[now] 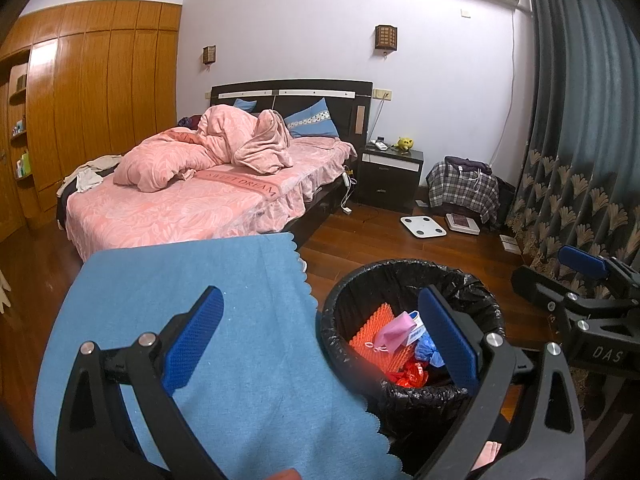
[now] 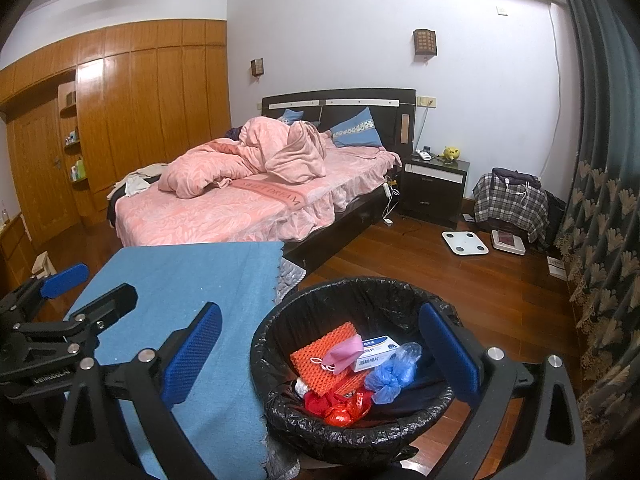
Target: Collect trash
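Observation:
A round bin with a black liner (image 1: 400,276) (image 2: 360,288) stands on the wood floor right of a table under a blue cloth (image 1: 180,280) (image 2: 192,276). In the bin lie an orange foam mesh (image 2: 320,356), a pink mask (image 2: 344,350), a white and blue box (image 2: 378,354), a blue bag (image 2: 390,376) and red plastic (image 2: 340,406). My left gripper (image 1: 324,336) is open and empty, spanning the cloth edge and the bin. My right gripper (image 2: 320,356) is open and empty above the bin. Each gripper shows in the other's view: the right one (image 1: 592,280), the left one (image 2: 76,292).
A bed with pink bedding (image 2: 248,192) stands behind the table. A dark nightstand (image 2: 434,188), a plaid-covered pile (image 2: 510,200), a white scale (image 2: 464,242) and dark curtains (image 2: 600,200) are to the right. Wooden wardrobes (image 2: 132,120) line the left wall.

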